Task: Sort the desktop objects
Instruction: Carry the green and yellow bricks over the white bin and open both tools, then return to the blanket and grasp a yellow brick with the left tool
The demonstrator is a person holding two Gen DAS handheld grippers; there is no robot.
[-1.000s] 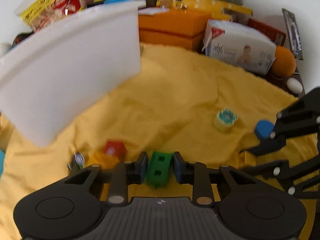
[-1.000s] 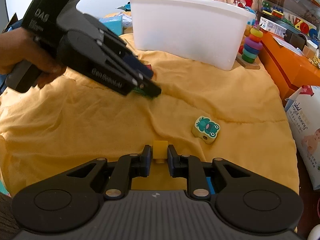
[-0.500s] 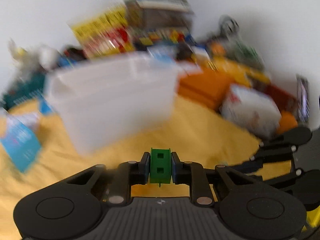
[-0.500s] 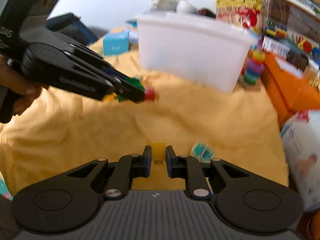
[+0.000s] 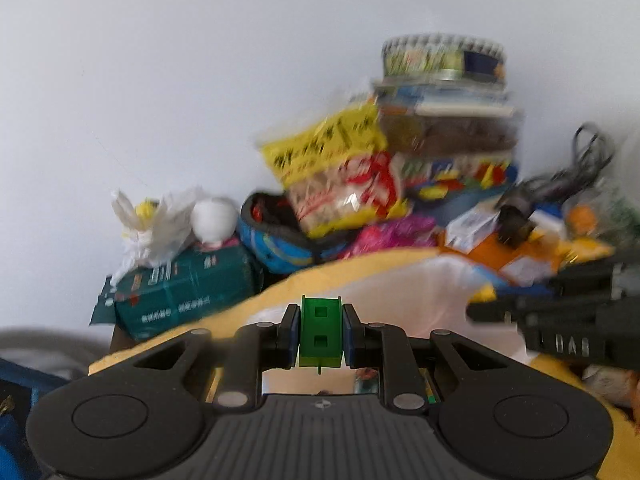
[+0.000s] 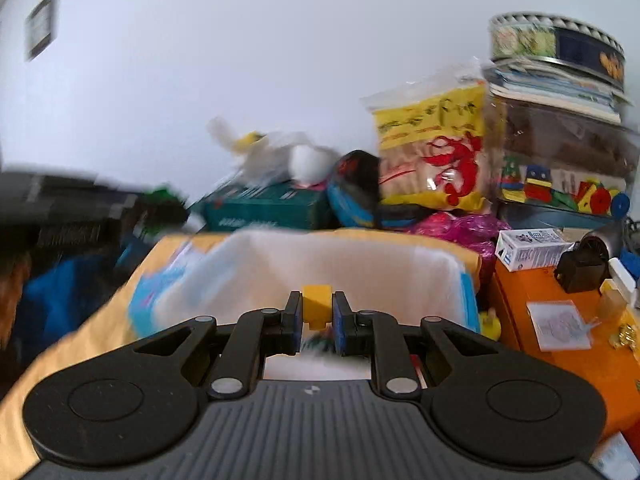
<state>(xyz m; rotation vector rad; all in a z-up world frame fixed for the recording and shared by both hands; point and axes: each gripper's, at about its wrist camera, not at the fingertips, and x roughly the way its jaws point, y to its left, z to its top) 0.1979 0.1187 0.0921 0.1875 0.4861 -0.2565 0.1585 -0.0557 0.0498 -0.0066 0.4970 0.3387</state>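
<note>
Now two tools, each clamped on one block — left tool [image 5: 321,334] on green block [image 5: 321,336], right tool [image 6: 317,316] on yellow block [image 6: 317,305] — above one white bin [image 6: 400,264].

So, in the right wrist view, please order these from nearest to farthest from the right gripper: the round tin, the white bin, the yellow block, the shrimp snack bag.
1. yellow block, held between the right gripper fingers.
2. white bin, just ahead and below.
3. shrimp snack bag, behind the bin, toward the right.
4. round tin, top right, on the stack by the wall.
</note>
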